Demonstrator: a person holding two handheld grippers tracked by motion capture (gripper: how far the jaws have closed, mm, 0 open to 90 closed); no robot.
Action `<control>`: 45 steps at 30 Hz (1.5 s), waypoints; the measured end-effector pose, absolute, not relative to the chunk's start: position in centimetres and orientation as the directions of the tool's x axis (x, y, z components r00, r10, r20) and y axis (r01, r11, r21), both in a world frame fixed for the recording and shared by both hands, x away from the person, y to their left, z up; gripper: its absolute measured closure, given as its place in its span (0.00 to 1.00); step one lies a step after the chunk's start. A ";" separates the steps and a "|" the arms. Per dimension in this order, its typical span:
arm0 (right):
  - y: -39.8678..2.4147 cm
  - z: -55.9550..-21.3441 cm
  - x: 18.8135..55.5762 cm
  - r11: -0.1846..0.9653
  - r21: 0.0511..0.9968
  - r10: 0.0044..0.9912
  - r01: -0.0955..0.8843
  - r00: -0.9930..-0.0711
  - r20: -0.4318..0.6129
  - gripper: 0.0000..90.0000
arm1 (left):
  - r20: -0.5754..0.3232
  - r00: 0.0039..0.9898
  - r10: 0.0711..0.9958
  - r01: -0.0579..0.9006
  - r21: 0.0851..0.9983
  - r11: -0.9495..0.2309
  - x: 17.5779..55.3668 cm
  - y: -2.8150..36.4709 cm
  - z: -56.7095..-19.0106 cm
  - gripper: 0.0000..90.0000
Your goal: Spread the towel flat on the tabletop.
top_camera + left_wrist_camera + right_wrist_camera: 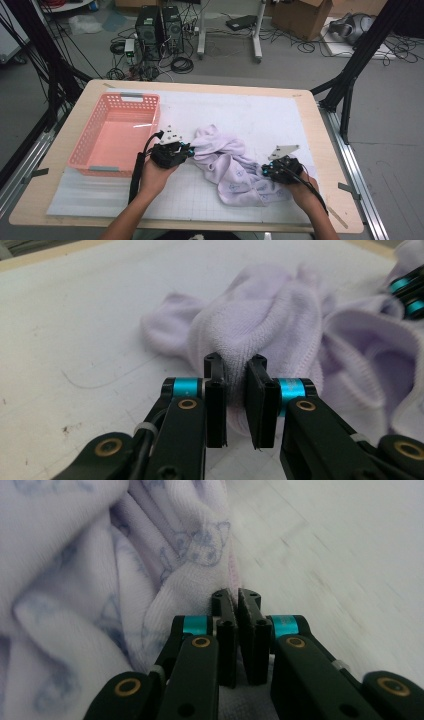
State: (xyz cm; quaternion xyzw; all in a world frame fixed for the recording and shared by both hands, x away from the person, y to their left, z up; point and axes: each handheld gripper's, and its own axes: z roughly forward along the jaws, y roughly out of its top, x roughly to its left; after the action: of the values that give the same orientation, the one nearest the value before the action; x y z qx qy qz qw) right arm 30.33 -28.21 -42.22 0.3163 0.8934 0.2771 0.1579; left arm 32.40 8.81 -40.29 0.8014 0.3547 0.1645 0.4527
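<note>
both grippers pinch the cloth [231, 167] mid-table, left gripper [189, 148] on its 9 o'clock fold, right gripper [264, 170] on the 3 o'clock hem; lift evenly, spread apart, keep clear of basket [90, 135].

A light wooden table [325, 150] carries a white gridded mat [260, 112] that covers most of its top. On the mat, a pink slotted basket [117, 132] sits toward the table's left edge. A crumpled pale lilac cloth [235, 170] lies near the front edge, right of centre.
</note>
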 end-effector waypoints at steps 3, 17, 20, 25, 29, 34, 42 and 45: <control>-29.7 -42.1 29.2 0.636 0.599 0.669 0.487 -0.734 -0.113 0.96 | -0.060 0.687 0.724 0.442 0.826 -0.351 32.8 8.4 -41.1 0.89; -31.2 -41.3 29.0 0.455 0.783 0.731 0.423 -0.680 -0.057 0.59 | 0.025 0.783 0.622 0.288 0.871 -0.398 33.5 2.6 -37.7 0.53; -31.4 -41.4 29.0 0.443 0.783 0.741 0.437 -0.670 -0.046 0.57 | -0.002 0.801 0.599 0.331 0.835 -0.439 34.7 0.3 -38.9 0.54; -32.0 -41.4 29.1 0.431 0.786 0.751 0.443 -0.659 -0.040 0.58 | 0.008 0.776 0.631 0.398 0.769 -0.500 36.2 -0.4 -40.7 0.91; -32.6 -41.4 29.1 0.415 0.790 0.760 0.452 -0.649 -0.028 0.58 | -0.001 0.749 0.662 0.397 0.801 -0.447 36.0 1.1 -40.3 0.93; -32.8 -41.4 29.2 0.398 0.794 0.764 0.459 -0.645 -0.010 0.59 | 0.035 0.705 0.709 0.374 0.830 -0.413 35.1 3.8 -39.7 0.93; -31.7 -40.8 30.1 0.428 0.783 0.763 0.452 -0.645 -0.045 0.70 | 0.072 0.650 0.757 0.367 0.842 -0.395 33.2 7.2 -40.2 0.91; -30.6 -41.0 30.9 0.461 0.763 0.755 0.453 -0.652 -0.069 0.74 | 0.070 0.640 0.765 0.361 0.852 -0.379 32.5 7.9 -40.4 0.91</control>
State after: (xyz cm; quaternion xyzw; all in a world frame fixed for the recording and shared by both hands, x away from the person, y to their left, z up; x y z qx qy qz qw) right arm 30.94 -30.59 -40.97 0.3639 0.8300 0.3703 0.2040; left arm 32.54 7.91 -40.42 0.7966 0.3533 0.2347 0.4308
